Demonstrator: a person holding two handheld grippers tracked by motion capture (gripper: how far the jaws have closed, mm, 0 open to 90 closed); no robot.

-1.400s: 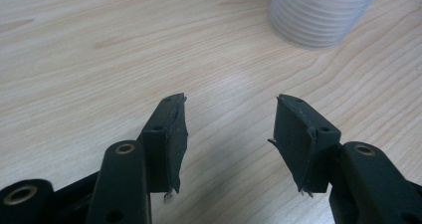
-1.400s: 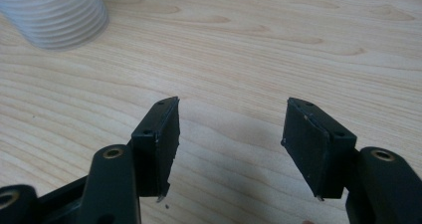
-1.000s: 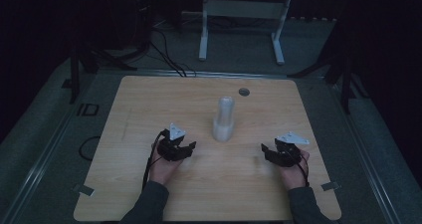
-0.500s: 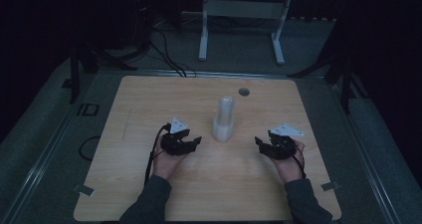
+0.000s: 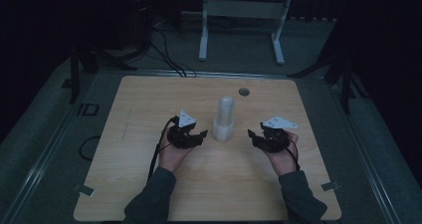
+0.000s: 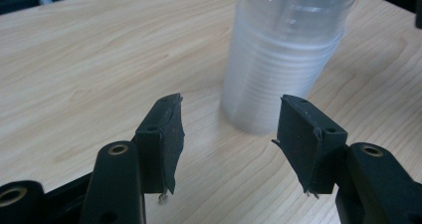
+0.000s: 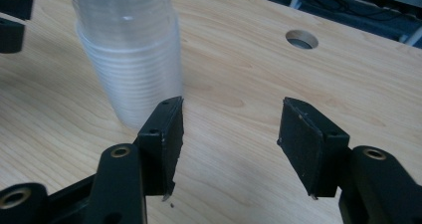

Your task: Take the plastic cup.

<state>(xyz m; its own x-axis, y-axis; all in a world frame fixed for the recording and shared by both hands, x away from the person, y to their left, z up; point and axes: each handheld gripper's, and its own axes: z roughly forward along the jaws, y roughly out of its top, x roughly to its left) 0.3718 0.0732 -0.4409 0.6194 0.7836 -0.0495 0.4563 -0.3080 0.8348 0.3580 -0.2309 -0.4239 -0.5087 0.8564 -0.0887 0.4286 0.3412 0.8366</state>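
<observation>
With the stack of clear plastic cups as the landmark, standing upright near the middle of the wooden tabletop, the left gripper is hovering just to the left of the stack's base, held in the person's left hand, with its tips pointing toward the cups and a small gap showing between them and the stack. In the left gripper view its two black jaws are standing apart with bare wood between them, and the cup stack is rising just beyond and slightly to the right of the gap, touching neither pad. The stack itself is sitting with its wider band of nested rims at the bottom and a narrower clear part above. Behind the stack and a little to its right, a round cable hole is showing in the tabletop. To the right of the stack, somewhat farther off than the left one, the right gripper is hanging in the person's right hand, its tips also aiming at the cups. In the right gripper view its jaws are likewise standing apart and holding nothing, and the cup stack is standing beyond the left jaw, clear of it.
</observation>
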